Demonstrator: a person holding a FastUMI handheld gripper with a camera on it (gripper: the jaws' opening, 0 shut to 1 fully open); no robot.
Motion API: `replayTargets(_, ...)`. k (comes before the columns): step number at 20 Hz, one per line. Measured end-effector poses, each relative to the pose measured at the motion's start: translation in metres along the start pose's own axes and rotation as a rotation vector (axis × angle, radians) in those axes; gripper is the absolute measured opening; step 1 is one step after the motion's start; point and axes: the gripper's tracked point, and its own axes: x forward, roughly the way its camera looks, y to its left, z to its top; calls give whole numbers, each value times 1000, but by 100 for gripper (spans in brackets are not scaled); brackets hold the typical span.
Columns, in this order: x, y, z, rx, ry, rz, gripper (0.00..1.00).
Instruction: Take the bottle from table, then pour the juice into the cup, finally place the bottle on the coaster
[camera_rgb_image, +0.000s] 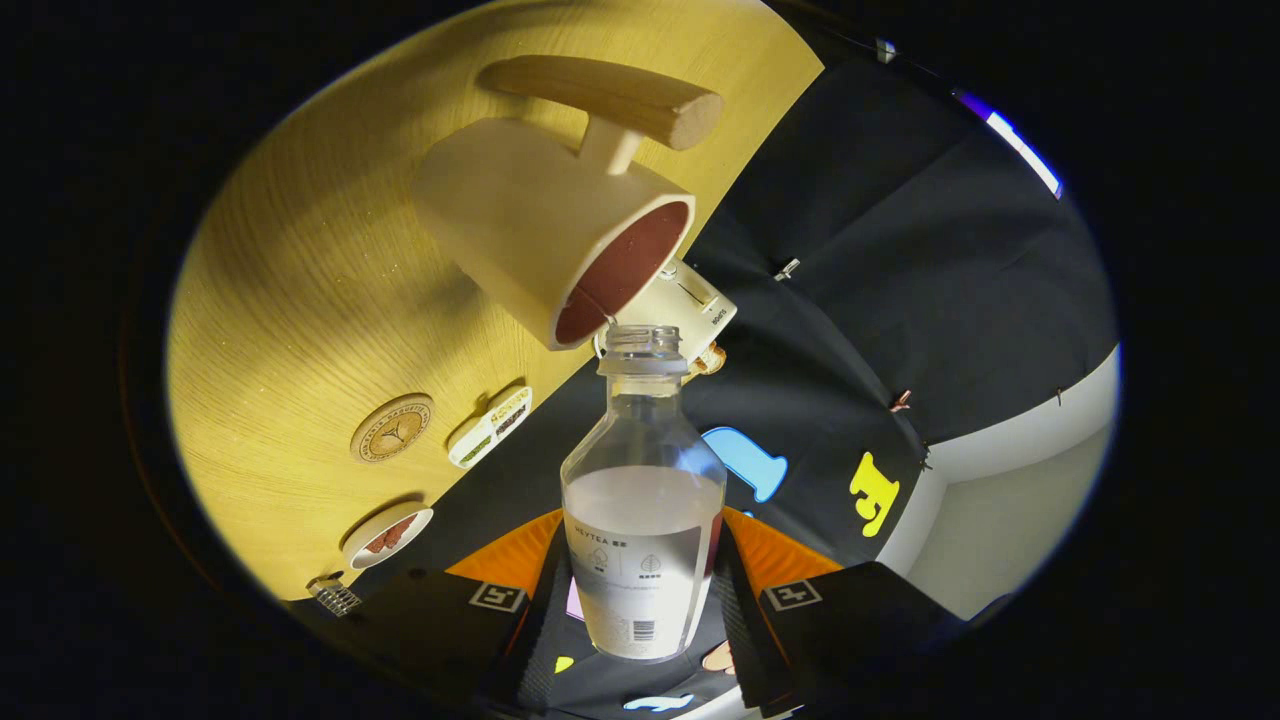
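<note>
Your gripper is clamped around the bottle, one finger pressing on each side of its lower part, where the label is. You hold the bottle between the fingers with its open mouth pointing ahead, away from the camera. It is a clear bottle, and a pale, cloudy juice fills about the lower half of it (the part close to your fingers). No cap is on the neck.

Just past the mouth of the bottle is the cup. It is a cream cup with a dark reddish inside, and a wooden handle sticks out from its far side. The rim of the cup sits right at the mouth of the bottle; you cannot tell if they touch. Tucked behind the cup's rim, near the bottle mouth, is a small cream thing that is too hidden to name.

The cup stands on a yellow wooden table. On the table beside the bottle is a round wooden coaster. Close to the coaster lies a little flat white tag. Nearer your fingers is a small round white dish with a reddish picture on it.
</note>
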Motion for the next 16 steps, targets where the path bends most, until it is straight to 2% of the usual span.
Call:
replayTargets(13, -3, -2, -3, 5, 5, 0, 71)
replayTargets(16, -4, -1, -3, 39, 14, 10, 71)
